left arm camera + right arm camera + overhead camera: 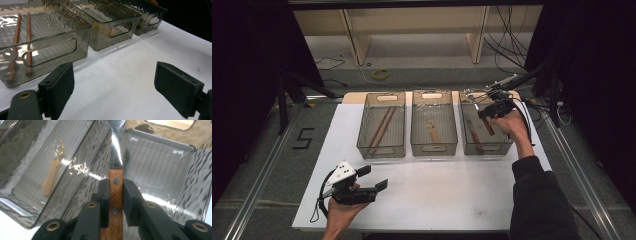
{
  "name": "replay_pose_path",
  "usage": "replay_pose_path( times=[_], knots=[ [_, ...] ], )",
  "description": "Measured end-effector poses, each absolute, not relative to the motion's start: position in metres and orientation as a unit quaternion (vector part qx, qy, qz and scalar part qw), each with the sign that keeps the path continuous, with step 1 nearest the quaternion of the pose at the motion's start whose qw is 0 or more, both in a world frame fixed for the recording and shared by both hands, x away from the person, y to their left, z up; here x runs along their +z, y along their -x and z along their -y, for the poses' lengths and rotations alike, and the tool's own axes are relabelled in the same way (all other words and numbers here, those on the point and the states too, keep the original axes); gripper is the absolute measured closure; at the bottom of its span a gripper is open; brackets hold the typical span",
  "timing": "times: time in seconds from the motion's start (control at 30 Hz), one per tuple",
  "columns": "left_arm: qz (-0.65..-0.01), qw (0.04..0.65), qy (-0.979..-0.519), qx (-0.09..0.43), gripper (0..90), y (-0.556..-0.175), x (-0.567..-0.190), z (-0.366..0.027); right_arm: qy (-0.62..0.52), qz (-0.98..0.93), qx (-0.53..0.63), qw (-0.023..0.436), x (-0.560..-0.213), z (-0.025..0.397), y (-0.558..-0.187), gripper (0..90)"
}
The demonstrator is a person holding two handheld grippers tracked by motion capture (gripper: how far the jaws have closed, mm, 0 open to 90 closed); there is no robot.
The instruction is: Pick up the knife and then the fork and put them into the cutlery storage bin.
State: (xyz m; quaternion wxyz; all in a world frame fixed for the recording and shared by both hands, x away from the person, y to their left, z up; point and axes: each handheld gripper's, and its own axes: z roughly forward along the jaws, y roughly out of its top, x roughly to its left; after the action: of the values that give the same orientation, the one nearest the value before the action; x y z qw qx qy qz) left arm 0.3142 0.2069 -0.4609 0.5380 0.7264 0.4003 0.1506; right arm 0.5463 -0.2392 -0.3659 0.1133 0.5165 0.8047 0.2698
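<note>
Over right bin (507, 146): knife (116, 192), wooden handle pinched between right gripper (116, 195) jaws | long axis along jaws, blade pointing away, tip cut off at frame top | second utensil in bin hard to make out | left gripper (113, 87) wide apart, empty, above table (120, 75).

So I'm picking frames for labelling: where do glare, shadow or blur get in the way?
High view: dim, black at both sides, the utensil in the right claw small and soft. Left gripper view: glare on the left bin, its wavy wall bending the chopsticks. Right gripper view: a bright streak on the metal blade, reflections rippling over the bin walls.
</note>
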Motion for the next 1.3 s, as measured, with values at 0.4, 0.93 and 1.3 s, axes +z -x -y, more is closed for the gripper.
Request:
replay_pose_path(
  times=[0.4, 0.93, 1.3],
  knots=[
    [-0.4, 0.538, -0.726, 0.151, 16.0, -0.314, -0.461, -0.207, -0.529, -0.8, 0.259, 0.115, -0.372, 0.239, -0.551, 77.8],
    [-0.4, 0.538, -0.726, 0.151, 16.0, -0.314, -0.461, -0.207, -0.541, -0.798, 0.242, 0.104, -0.394, 0.242, -0.551, 77.8],
    [-0.4, 0.538, -0.726, 0.151, 16.0, -0.314, -0.461, -0.207, -0.544, -0.801, 0.23, 0.096, -0.408, 0.243, -0.549, 77.7]
  ],
)
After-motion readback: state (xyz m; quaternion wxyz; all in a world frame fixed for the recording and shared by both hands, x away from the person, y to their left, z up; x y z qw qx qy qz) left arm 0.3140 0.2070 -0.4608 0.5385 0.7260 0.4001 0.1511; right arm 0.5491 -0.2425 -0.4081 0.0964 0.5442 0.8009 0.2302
